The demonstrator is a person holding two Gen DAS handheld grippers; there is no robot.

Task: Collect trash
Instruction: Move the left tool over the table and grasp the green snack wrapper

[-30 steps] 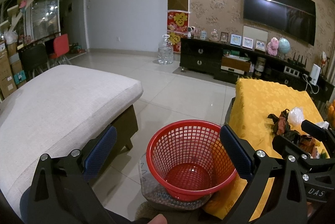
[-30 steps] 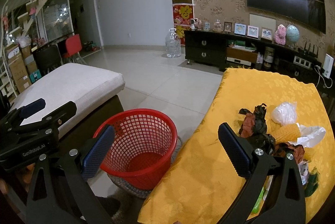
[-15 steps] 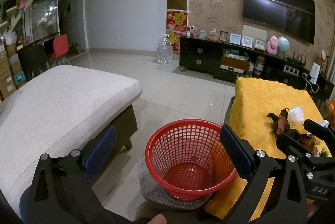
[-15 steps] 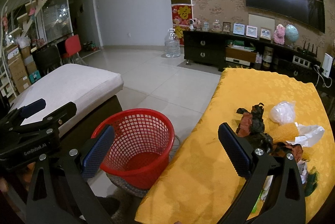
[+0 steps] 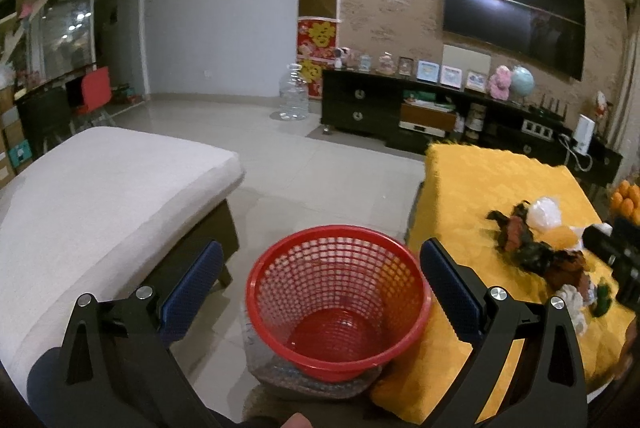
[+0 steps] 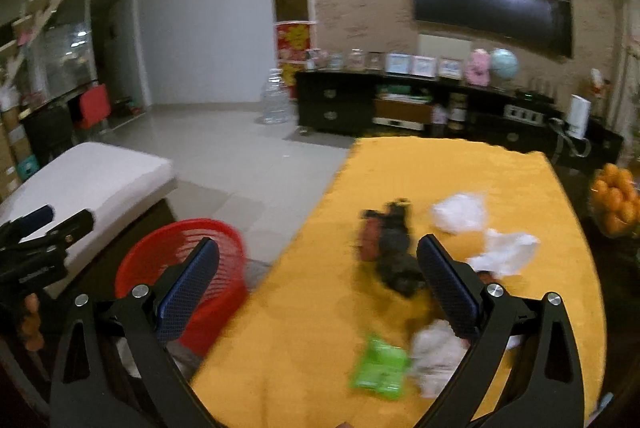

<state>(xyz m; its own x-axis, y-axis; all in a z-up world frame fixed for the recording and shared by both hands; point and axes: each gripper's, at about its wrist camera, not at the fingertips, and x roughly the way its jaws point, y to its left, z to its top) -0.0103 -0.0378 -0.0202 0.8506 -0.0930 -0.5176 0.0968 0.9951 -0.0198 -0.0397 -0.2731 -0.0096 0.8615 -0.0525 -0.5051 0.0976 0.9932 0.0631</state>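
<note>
A red mesh basket (image 5: 338, 298) stands on the floor beside the table with the yellow cloth (image 5: 472, 187); nothing lies in it. My left gripper (image 5: 320, 288) hangs open just above the basket's rim. Trash is scattered on the cloth: dark crumpled wrappers (image 6: 394, 252), white plastic bags (image 6: 460, 214), a green packet (image 6: 380, 368) and crumpled white paper (image 6: 436, 356). My right gripper (image 6: 318, 284) is open over the cloth (image 6: 320, 308), its right finger beside the dark wrappers, holding nothing. The right wrist view is blurred.
A grey cushioned ottoman (image 5: 100, 195) sits left of the basket. A black TV cabinet (image 5: 400, 111) lines the far wall under a television. A bowl of oranges (image 6: 614, 197) stands at the table's right. Tiled floor (image 5: 300, 163) stretches behind the basket.
My right gripper has swung right and forward over the table, bringing the trash pile close between its fingers. The left gripper has drifted slightly; the basket stays in place.
</note>
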